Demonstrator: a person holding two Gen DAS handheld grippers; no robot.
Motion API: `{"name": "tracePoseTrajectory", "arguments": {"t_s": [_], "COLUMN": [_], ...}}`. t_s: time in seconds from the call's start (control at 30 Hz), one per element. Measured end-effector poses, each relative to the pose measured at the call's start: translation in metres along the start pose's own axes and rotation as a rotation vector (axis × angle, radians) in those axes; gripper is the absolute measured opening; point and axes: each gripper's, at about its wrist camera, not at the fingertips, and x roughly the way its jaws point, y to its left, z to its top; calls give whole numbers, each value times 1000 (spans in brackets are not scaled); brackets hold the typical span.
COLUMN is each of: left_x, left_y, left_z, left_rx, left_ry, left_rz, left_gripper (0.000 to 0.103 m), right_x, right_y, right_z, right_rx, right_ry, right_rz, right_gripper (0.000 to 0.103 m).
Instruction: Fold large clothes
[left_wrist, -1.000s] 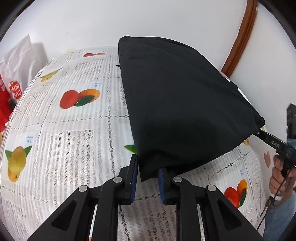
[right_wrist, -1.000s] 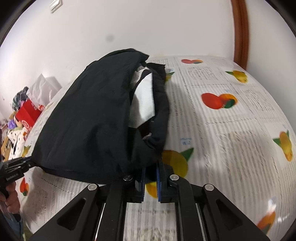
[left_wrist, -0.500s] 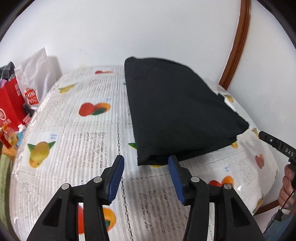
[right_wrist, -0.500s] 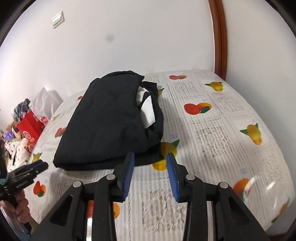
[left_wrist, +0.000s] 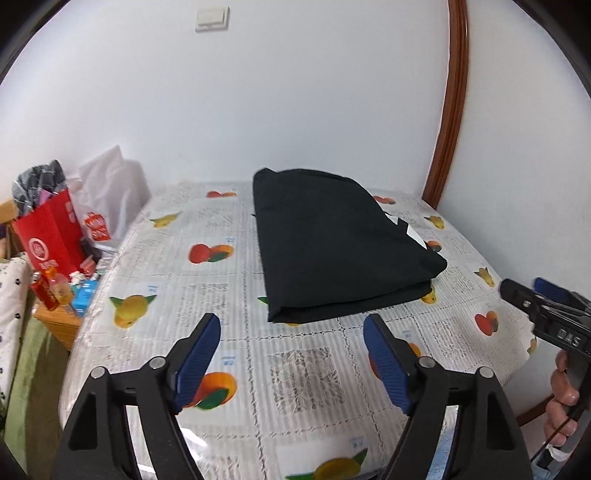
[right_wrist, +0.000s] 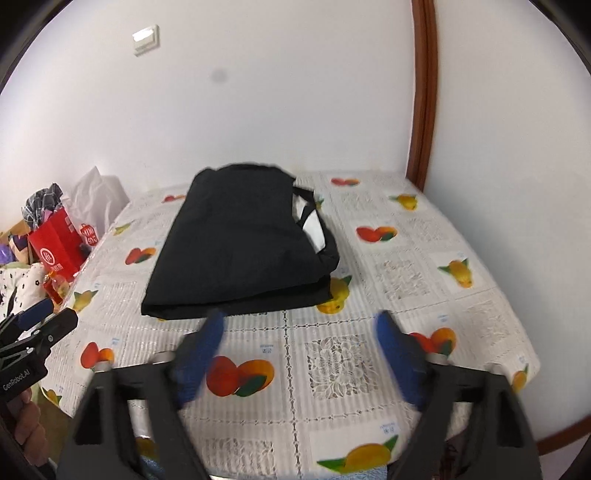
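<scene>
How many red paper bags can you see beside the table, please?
1: a red paper bag stands left of the table, in front of a white plastic bag with a red logo. Others may be hidden behind it.

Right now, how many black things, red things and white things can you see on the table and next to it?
Black: 1, the folded garment on the table.
Red: 1, the paper bag beside it.
White: 1, the plastic bag beside it.
Total: 3
</scene>
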Motion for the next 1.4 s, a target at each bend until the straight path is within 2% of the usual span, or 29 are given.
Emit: {"name": "tracePoseTrajectory", "arguments": {"t_s": [0.17,0.33,0.83,1.4], "left_x": [-19,-26,-35,-39], "left_y": [-5,-11,-9,-7], "left_z": [-4,-7,-9,-10], "left_rx": [17,29,31,29], "left_ry": [-14,-22,-46,-46], "left_rz": [29,24,50,37], "left_gripper": [86,90,93,93], "right_x": [-36,-53,-55,-65], "right_y": [1,0,0,0], "right_z": [-8,-16,-25,-24], "right_rx": [-3,-11,-5,1], "right_ry": [-60,-91,-76,-91], "right_rz": [-60,-62,-118,-140], "right_gripper": [101,103,103,103]}}
